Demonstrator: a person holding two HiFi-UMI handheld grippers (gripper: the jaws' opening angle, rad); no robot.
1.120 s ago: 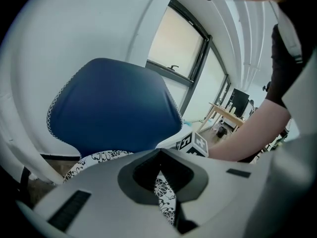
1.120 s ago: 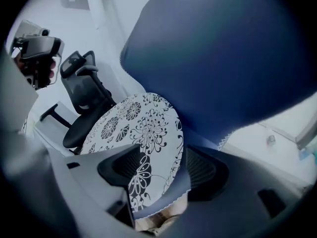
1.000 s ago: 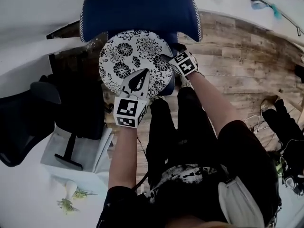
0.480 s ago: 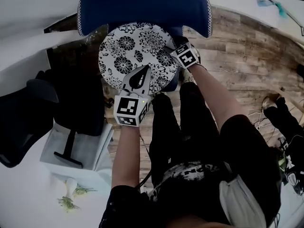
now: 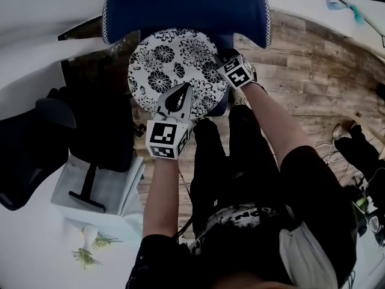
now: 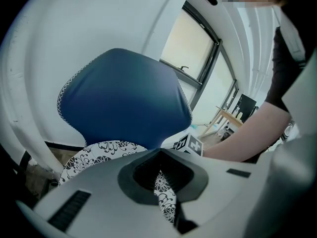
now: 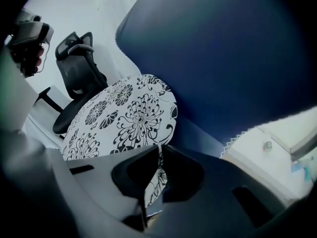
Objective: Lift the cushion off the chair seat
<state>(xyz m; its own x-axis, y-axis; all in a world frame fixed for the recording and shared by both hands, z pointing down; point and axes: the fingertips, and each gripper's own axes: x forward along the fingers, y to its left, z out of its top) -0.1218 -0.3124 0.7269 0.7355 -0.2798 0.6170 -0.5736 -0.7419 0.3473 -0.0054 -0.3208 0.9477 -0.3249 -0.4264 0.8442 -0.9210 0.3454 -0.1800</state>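
A round white cushion with black flowers point(image 5: 171, 65) lies on the seat of a blue chair point(image 5: 186, 8). My left gripper point(image 5: 180, 93) is at the cushion's near rim. In the left gripper view the jaws point(image 6: 161, 175) are pinched on the patterned fabric point(image 6: 166, 197). My right gripper point(image 5: 221, 62) is at the cushion's right rim. Its jaws point(image 7: 159, 155) have just been closing and now clamp the cushion's edge point(image 7: 157, 180). The cushion's top point(image 7: 124, 118) spreads out beyond them, in front of the blue backrest point(image 7: 223, 58).
A black office chair point(image 5: 36, 143) stands to the left, by a white table point(image 5: 36, 257) with a small plant point(image 5: 90, 245). The person's dark-trousered legs point(image 5: 234, 155) stand right before the seat. Wooden floor point(image 5: 313, 83) runs to the right, where dark items and cables point(image 5: 361, 155) lie.
The right gripper has shifted slightly along the cushion's right rim. The left gripper stays at the near rim, and the cushion lies on the seat as before.
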